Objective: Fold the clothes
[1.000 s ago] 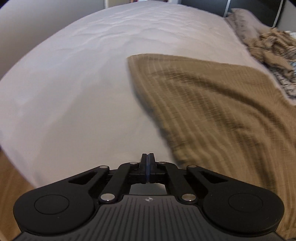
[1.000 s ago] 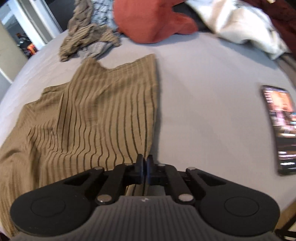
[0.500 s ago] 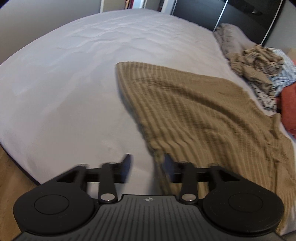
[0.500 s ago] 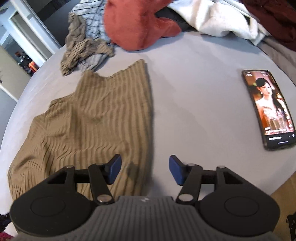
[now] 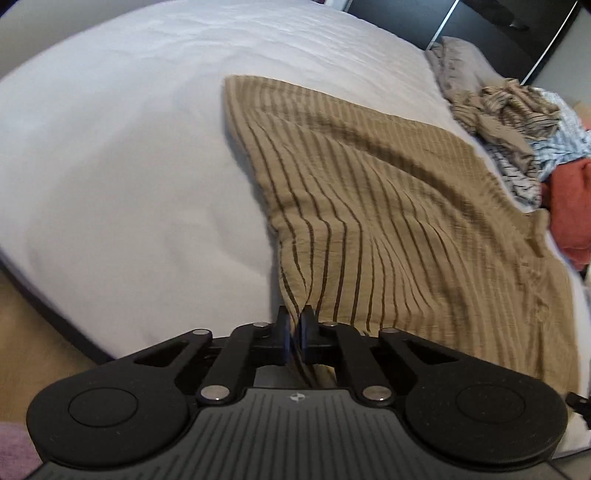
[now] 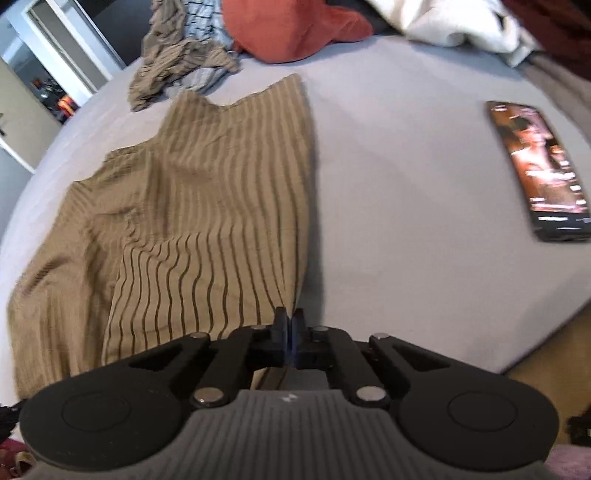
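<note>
Now two grippers, left and right, each freshly pinched onto one striped tan garment; one phone beside.

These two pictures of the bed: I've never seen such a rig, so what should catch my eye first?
A tan garment with thin dark stripes lies spread over the pale grey bedsheet, and each black gripper, left and right, has just closed its fingers on a near corner of it. A lit smartphone lies face up on the sheet to the right. A rust-red cloth tops the heap of unfolded clothes at the far edge.
</note>
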Motion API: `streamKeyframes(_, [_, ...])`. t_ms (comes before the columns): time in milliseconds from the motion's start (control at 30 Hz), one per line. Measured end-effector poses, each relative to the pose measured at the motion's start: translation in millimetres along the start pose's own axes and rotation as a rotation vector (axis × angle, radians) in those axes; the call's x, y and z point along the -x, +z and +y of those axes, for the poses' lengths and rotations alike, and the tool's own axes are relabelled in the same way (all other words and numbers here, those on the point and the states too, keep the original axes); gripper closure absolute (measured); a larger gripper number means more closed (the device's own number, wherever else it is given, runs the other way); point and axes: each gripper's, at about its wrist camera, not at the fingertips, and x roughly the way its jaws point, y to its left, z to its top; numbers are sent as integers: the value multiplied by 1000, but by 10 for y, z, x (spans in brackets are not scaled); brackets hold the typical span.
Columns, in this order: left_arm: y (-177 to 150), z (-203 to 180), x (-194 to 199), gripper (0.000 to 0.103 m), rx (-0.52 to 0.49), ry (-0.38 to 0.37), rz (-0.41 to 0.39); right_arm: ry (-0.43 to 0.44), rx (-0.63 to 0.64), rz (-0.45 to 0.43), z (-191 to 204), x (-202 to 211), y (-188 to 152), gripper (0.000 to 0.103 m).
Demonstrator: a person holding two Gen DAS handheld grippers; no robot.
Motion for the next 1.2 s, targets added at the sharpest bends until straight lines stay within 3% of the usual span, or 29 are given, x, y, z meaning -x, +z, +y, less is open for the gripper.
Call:
streamKeyframes(233, [-28,55,19,100,-8,43,17,-58,18,18,-34,-3,-41,100])
streamKeyframes(300, [-30,76,36,97,-10,47,16,-59,11,19,-45,14,-47,93])
streamKeyframes(333, [-33,79,49,94,-10,53,13,-71,0,13,-56,37,-56,85])
streamKeyframes(367, [-39,85,81,93,-7,64,4,-82,-10,7,-67,60,-65,67])
streamKeyframes(400, [-52,101,125,87,-10,68,-4,-91,-20,1,-79,86,-75,60])
streamKeyframes(600, [-154,-80,400,72,-77,42,-72,-25,-79,-7,-124,239,-172,60])
streamKeyframes(667, [-231,-142,465,59,-84,9,-73,11,-96,-1,-107,277,-240,60])
streamKeyframes(867, [-468,-312,427,59,-95,-93,-10,88,-86,37,88,270,-523,60])
streamKeyframes(1100, [-489,-469,92,60,-83,-121,66,117,-39,54,243,215,-618,60])
streamKeyframes(1200, [-520,-453,30,77,-71,-113,75,121,-30,50,233,236,-620,60])
